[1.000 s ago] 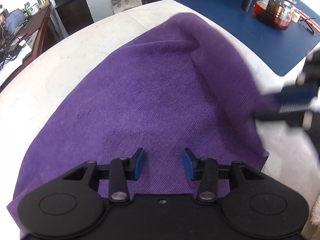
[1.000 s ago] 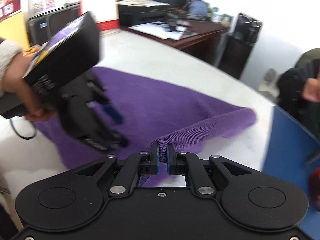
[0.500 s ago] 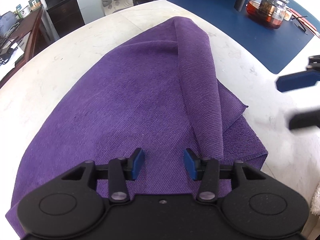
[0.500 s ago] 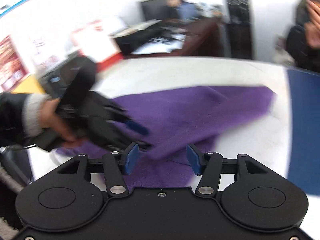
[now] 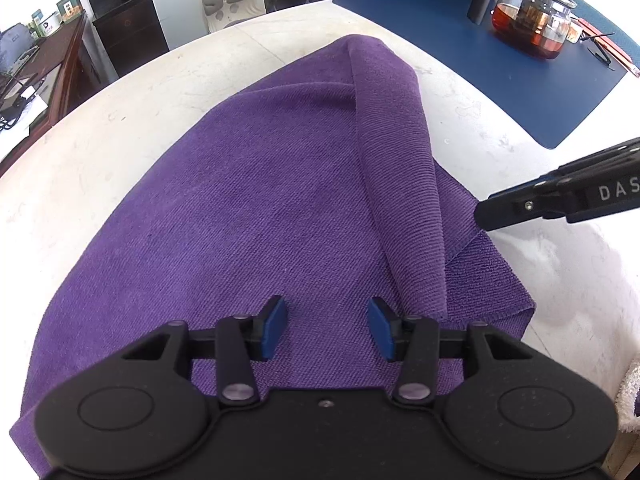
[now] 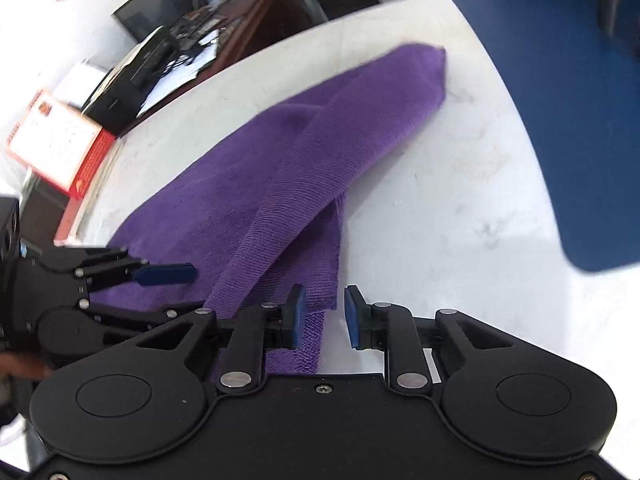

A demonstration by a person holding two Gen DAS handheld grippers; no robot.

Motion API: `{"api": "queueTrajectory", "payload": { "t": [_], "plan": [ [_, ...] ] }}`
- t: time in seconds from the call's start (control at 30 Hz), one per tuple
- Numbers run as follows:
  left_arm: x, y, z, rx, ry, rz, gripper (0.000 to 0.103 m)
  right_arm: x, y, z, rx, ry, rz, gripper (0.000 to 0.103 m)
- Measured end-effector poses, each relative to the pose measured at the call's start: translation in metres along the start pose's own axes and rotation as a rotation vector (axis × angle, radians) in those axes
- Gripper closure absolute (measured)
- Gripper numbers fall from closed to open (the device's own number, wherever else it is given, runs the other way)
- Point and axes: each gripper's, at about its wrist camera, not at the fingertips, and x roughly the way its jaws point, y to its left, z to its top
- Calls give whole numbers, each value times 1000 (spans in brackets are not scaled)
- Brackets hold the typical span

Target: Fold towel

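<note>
Released by the right claw [image 6: 322, 316], whose jaws are closing near its edge without gripping, the soft, limp purple towel [image 5: 280, 200] lies half-folded on the table [image 5: 100, 152] beneath the left claw [image 5: 327, 328], jaws apart; best pinched at a corner.

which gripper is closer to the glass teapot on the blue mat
Right. The right gripper sits at the purple towel's mat-side edge, below the glass teapot on the blue mat. The left gripper hovers over the towel's near end.

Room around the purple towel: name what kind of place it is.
Probably an office. A dark wooden desk carries a monitor and papers, and a glass teapot stands on a blue mat on the white table.
</note>
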Motion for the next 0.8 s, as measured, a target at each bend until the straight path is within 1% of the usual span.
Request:
{"api": "queueTrajectory", "payload": {
  "t": [0.1,0.2,0.43,0.53,0.67,0.8],
  "plan": [
    [-1,1,-1,1,-1,-1,59,3,-5,2,32,9,5,82],
    [-1,1,-1,3,-2,-2,59,6,-12,3,79,13,29,83],
    [-2,3,-2,3,-3,-1,59,11,-17,7,121,17,63,83],
    [-2,3,-2,2,-2,0,59,15,-17,8,116,16,69,95],
    [-1,2,-1,1,-2,4,58,17,-16,8,106,5,81,97],
    [0,1,1,1,1,10,56,8,-14,7,78,-30,83,98]
  ]
}}
